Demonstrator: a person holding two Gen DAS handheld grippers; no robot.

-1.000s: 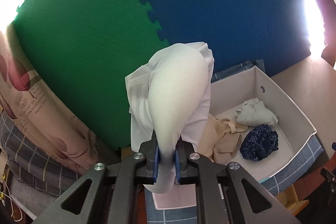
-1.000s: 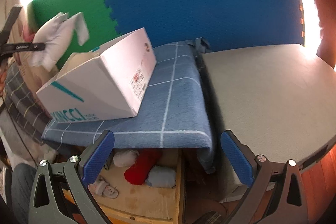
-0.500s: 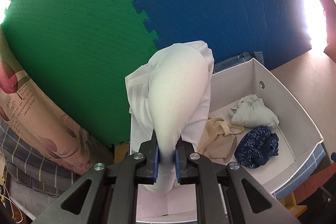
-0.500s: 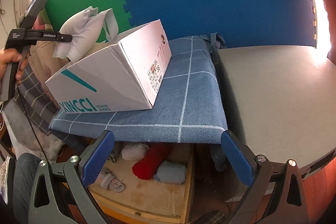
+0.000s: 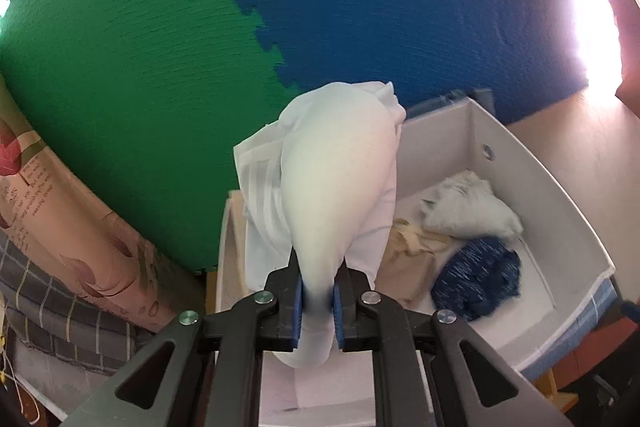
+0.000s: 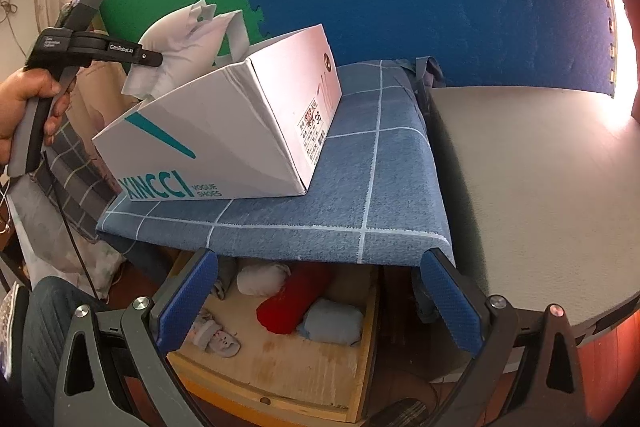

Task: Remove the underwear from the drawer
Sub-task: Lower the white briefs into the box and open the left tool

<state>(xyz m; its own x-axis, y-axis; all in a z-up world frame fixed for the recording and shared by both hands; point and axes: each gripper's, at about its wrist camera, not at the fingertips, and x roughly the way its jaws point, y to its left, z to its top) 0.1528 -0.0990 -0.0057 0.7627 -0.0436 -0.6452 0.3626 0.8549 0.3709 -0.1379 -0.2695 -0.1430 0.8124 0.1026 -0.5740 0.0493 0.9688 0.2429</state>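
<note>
Left gripper (image 5: pixel 317 297) jaws clamped on rolled white underwear (image 5: pixel 336 179), held above the near end of the white shoe box (image 5: pixel 560 219). Right gripper (image 6: pixel 316 301) jaws wide, holding nothing, hanging over the open wooden drawer (image 6: pixel 280 359).

Step, as I read it: dropping off the white pair into the box. Next move calls for lowering, then opening the left jaws so it lands at the free near end, clear of the pieces at 3 o'clock.

Left wrist view only: box contents, namely a pale grey-white garment (image 5: pixel 468 203), beige one (image 5: pixel 408 251), dark blue speckled one (image 5: pixel 476 279).

Right wrist view only: drawer at 6 o'clock under the blue checked cover (image 6: pixel 360 187), a white roll (image 6: pixel 262 279), red roll (image 6: pixel 292 303), light blue roll (image 6: pixel 334 321) left inside; left gripper (image 6: pixel 148 58) at 10 o'clock.
</note>
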